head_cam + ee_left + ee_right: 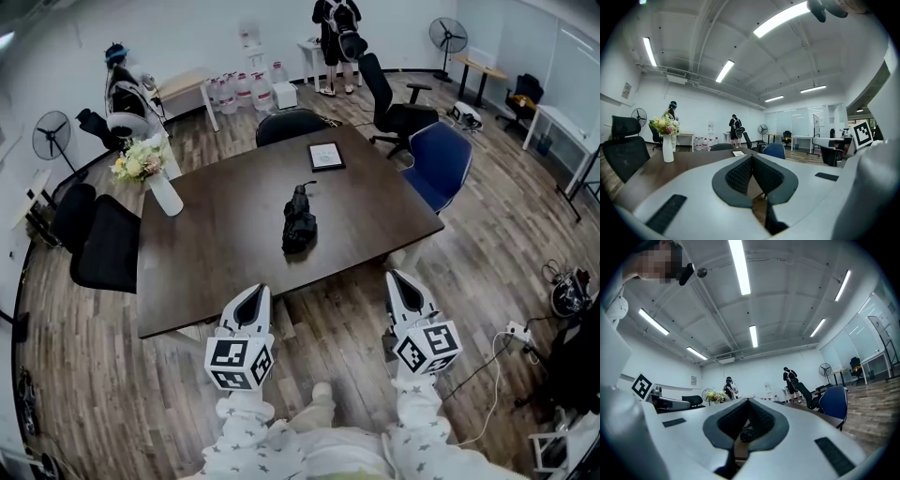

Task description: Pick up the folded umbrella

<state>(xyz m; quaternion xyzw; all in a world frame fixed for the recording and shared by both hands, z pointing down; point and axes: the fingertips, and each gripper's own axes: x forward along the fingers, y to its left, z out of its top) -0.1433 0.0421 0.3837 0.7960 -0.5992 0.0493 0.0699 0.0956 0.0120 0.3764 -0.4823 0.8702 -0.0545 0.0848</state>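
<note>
Your left gripper (249, 302) hangs closed and empty just off the desk's (216, 246) near edge. Its view catches the flower vase (668, 146) at the desk's left end. The folded umbrella (298, 223) lies mid-desk. Of the gripper views, only the right one shows it. Your right gripper (403, 286), also closed and empty, is off the desk's near right corner.

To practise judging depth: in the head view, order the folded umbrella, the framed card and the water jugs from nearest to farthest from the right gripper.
From the right gripper:
1. Folded umbrella, middle of the table.
2. Framed card, at the table's far end.
3. Water jugs, well beyond the table.
</note>
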